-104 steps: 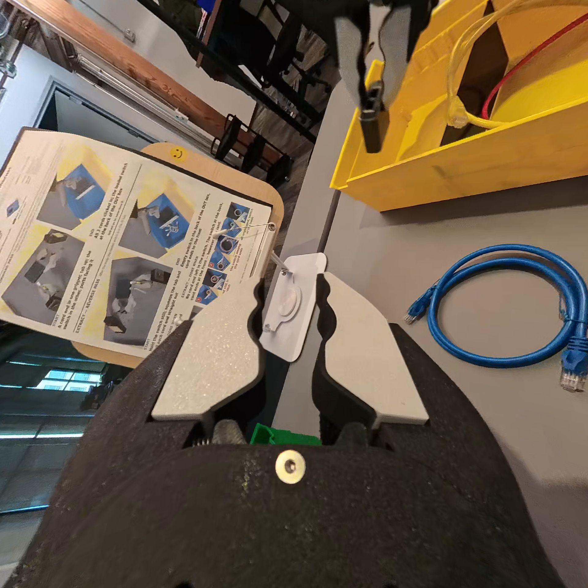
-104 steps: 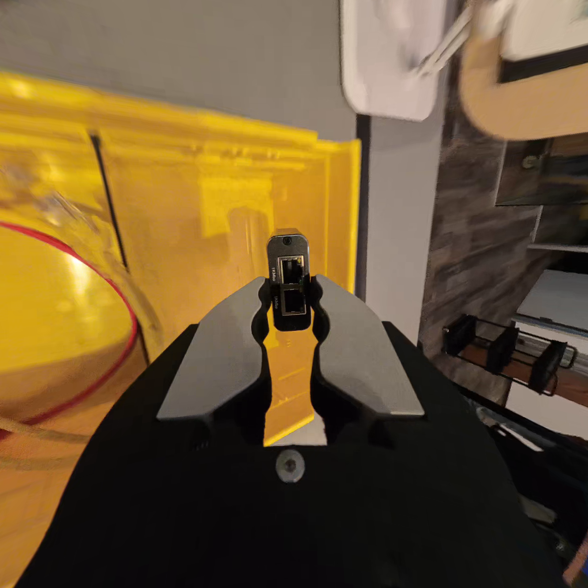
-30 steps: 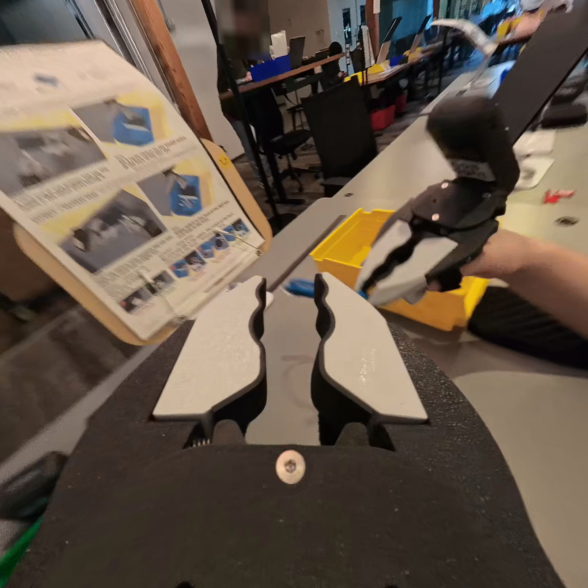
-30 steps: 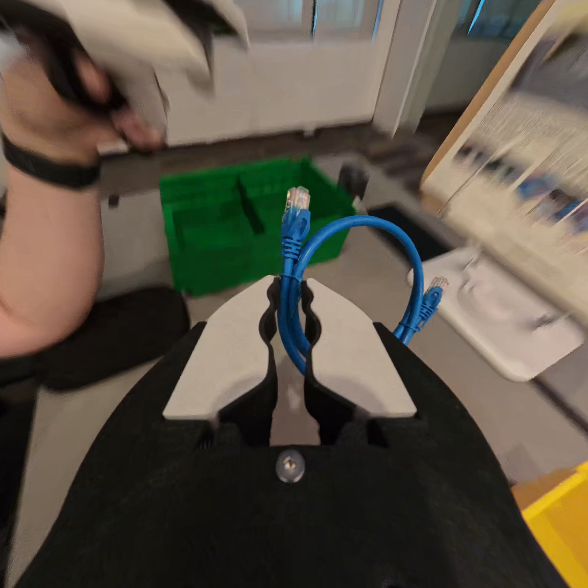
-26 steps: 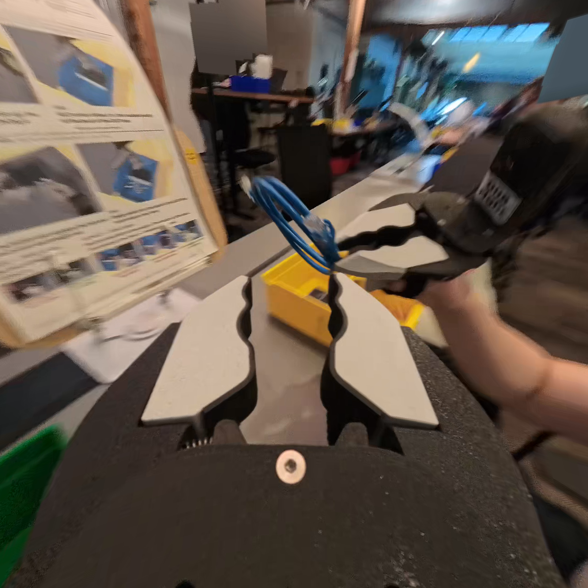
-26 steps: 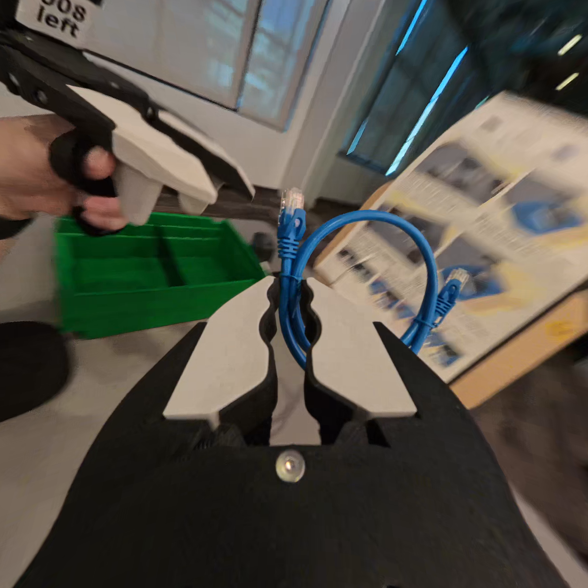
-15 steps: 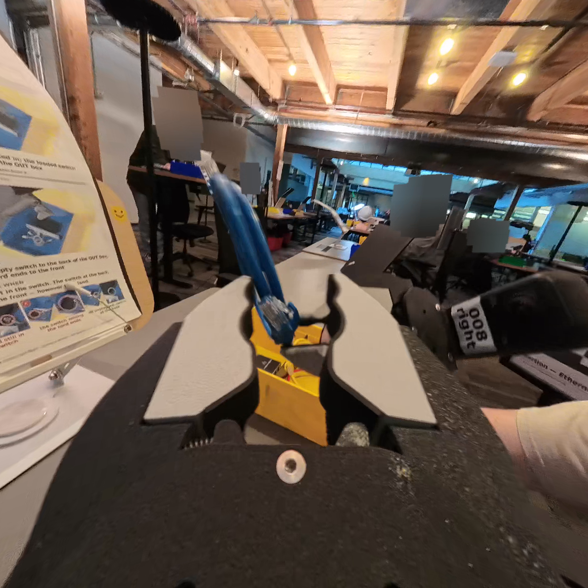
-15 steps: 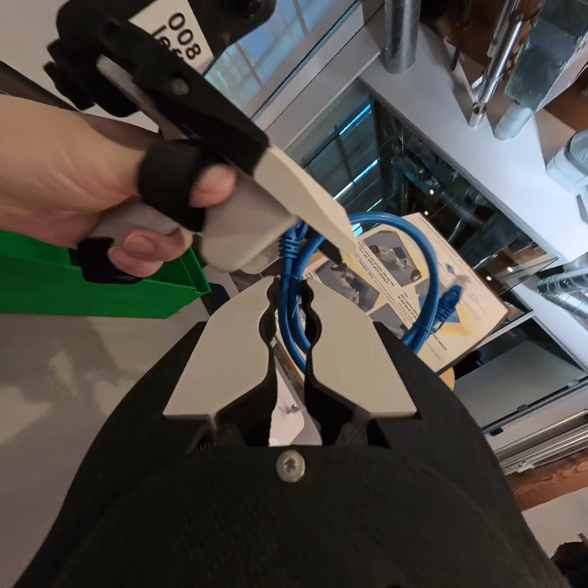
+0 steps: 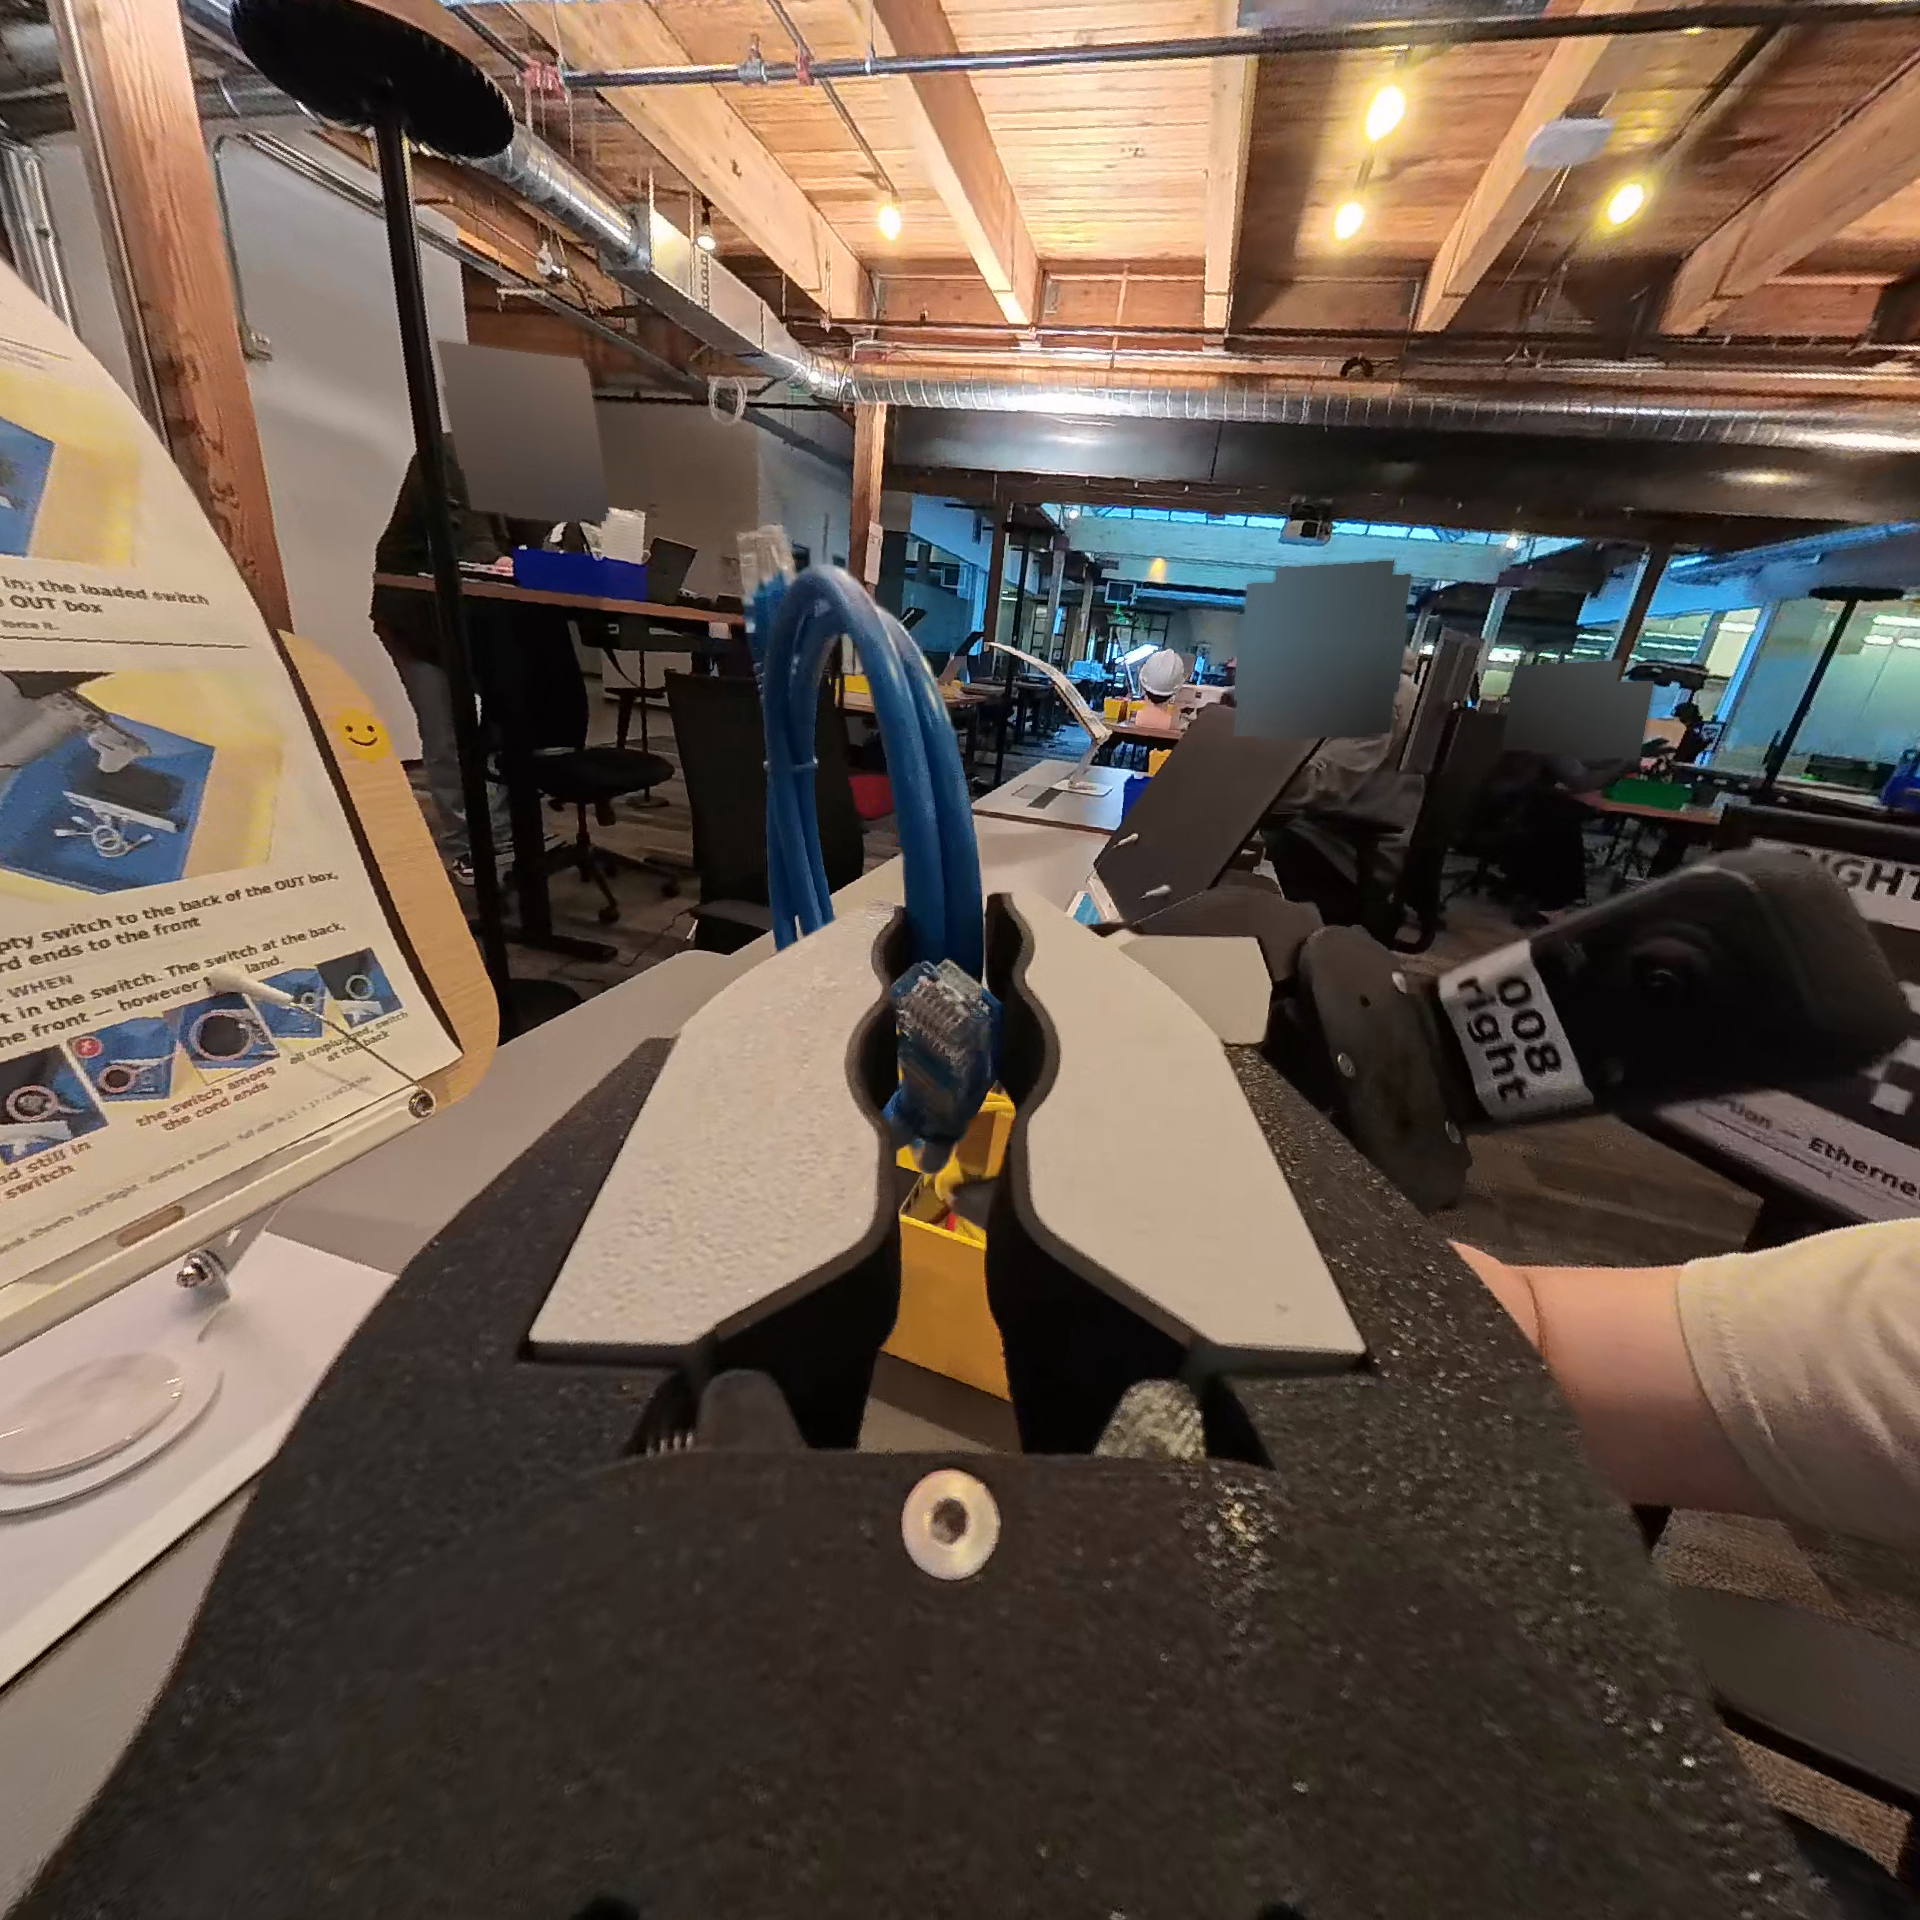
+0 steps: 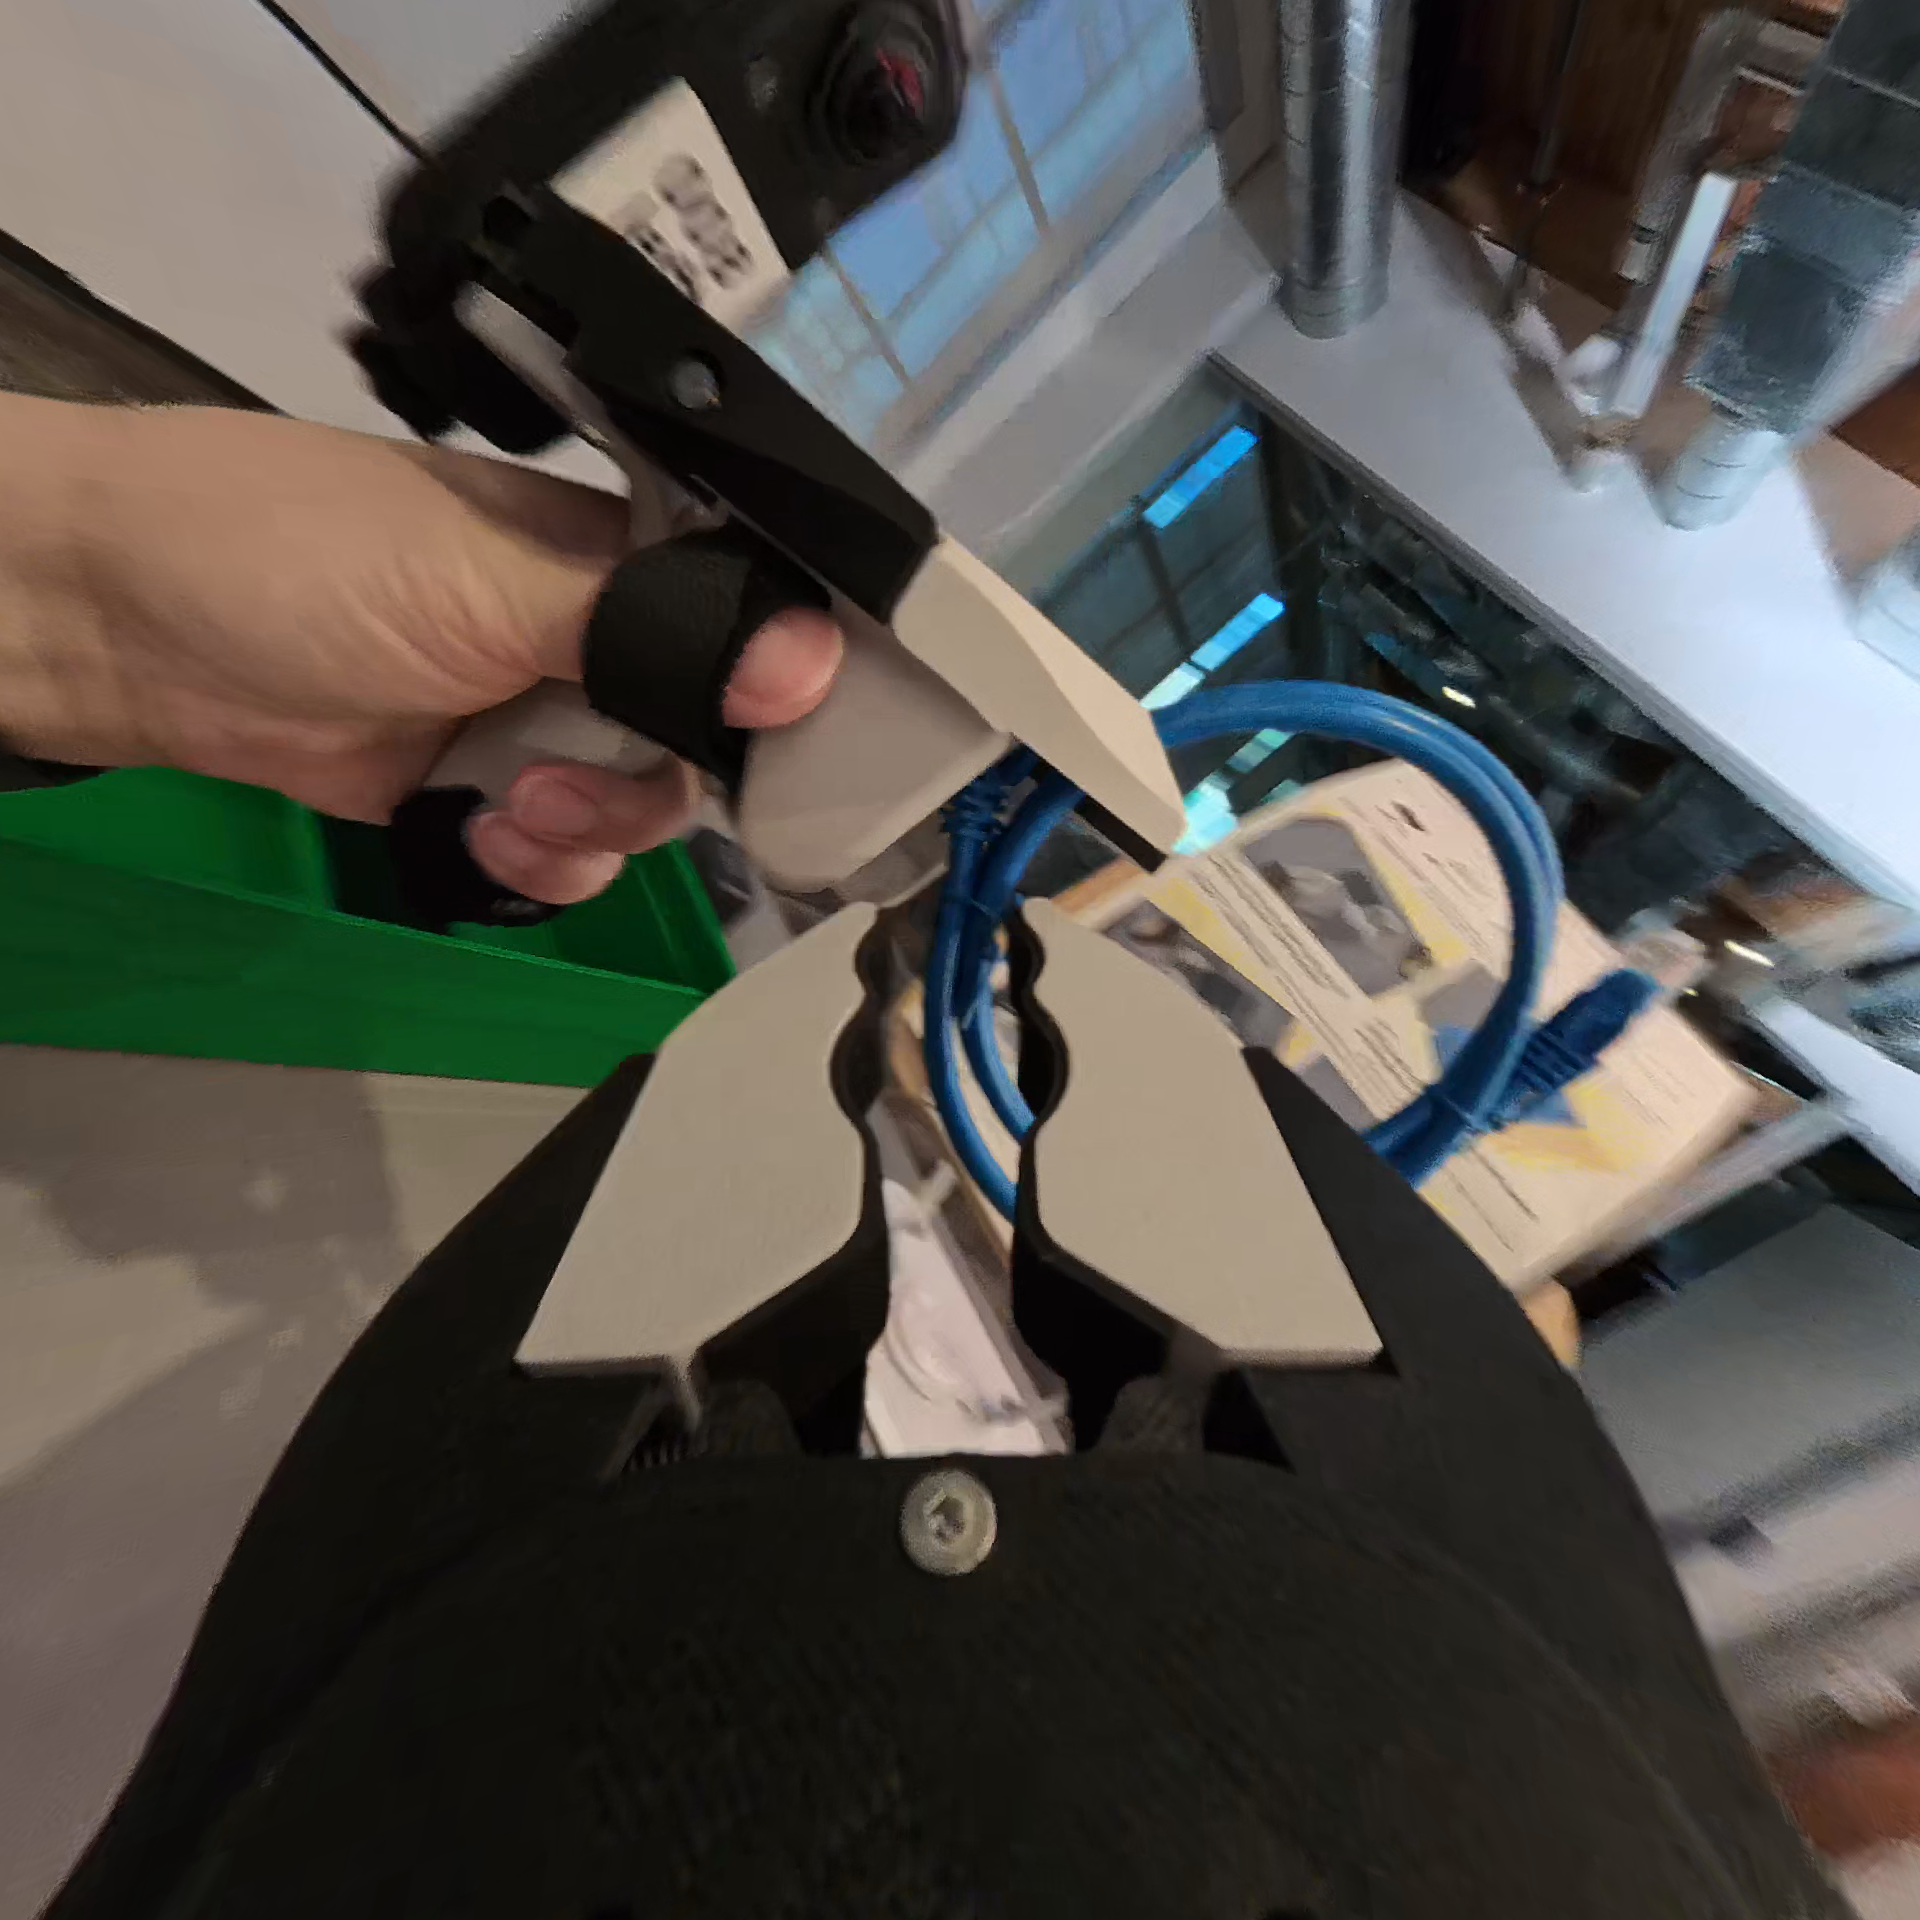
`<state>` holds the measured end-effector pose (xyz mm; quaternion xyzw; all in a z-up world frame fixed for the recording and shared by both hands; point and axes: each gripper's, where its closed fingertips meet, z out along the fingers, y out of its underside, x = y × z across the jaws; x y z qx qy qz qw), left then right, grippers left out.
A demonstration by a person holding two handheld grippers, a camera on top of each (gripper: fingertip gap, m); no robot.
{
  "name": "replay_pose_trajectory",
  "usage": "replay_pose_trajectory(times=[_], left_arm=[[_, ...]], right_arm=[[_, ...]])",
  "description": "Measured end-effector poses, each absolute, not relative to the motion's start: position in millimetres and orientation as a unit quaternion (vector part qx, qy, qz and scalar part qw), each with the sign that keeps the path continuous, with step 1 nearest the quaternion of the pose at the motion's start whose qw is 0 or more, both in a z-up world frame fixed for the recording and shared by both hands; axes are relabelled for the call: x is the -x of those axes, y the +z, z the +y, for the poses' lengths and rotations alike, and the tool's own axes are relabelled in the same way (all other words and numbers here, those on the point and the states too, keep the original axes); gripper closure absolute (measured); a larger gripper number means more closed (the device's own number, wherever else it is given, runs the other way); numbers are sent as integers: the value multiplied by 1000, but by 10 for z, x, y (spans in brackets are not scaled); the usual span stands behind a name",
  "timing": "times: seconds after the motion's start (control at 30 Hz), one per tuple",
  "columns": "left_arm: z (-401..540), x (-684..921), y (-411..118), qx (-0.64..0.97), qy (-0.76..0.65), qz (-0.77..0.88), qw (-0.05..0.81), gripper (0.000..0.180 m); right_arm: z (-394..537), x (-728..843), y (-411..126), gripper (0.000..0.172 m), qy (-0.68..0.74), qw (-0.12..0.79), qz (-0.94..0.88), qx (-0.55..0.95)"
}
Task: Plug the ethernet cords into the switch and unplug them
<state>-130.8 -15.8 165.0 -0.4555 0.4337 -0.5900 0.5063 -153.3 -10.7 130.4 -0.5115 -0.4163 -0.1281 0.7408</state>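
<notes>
Left gripper (image 9: pixel 940 925) clamped on coiled blue ethernet cord (image 9: pixel 914 790); right gripper (image 10: pixel 940 914) apart, cord loose between; yellow bin (image 9: pixel 940 1278) below in the left view only.

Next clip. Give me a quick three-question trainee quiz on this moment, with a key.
1. Multiple choice: what colour is the coiled cord? A red, B blue, C grey.
2. True or false: a green bin shows in the right wrist view.
3. Fill in: the cord's plug sits between the fingers of the ___ gripper.

Key: 1 B. 2 true. 3 left: the plug is between the pads of the left gripper.
</notes>
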Motion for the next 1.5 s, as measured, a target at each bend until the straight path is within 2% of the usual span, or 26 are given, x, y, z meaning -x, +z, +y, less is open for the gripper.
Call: replay_pose_trajectory(times=[0.03,0.17,0.47,0.67,0.8,0.9,0.97,1.17,1.5], left_arm=[[-145,1324,1657,457,-589,433,506,167],[-160,1402,1690,457,-617,431,475,167],[-452,1347,1724,424,-652,461,427,167],[-661,1314,1713,399,-645,499,419,168],[-744,1274,1677,392,-646,514,406,168],[-846,1240,1633,380,-645,534,393,168],[-886,1211,1595,379,-635,547,393,168],[-962,1198,1588,368,-642,554,381,168],[-954,1108,1451,375,-570,593,427,168]], right_arm=[[-177,1570,1305,145,-90,737,-437,507],[-364,1436,1468,146,-2,732,-441,519],[-555,1526,1370,154,-117,718,-524,442],[-671,1482,1412,151,-40,718,-525,456],[-701,1443,1369,155,-82,712,-545,436],[-657,1437,1295,141,-43,692,-546,471],[-665,1412,1272,137,-45,687,-553,470],[-761,1411,1216,149,-34,673,-579,459],[-761,1322,1103,162,38,621,-575,532]])
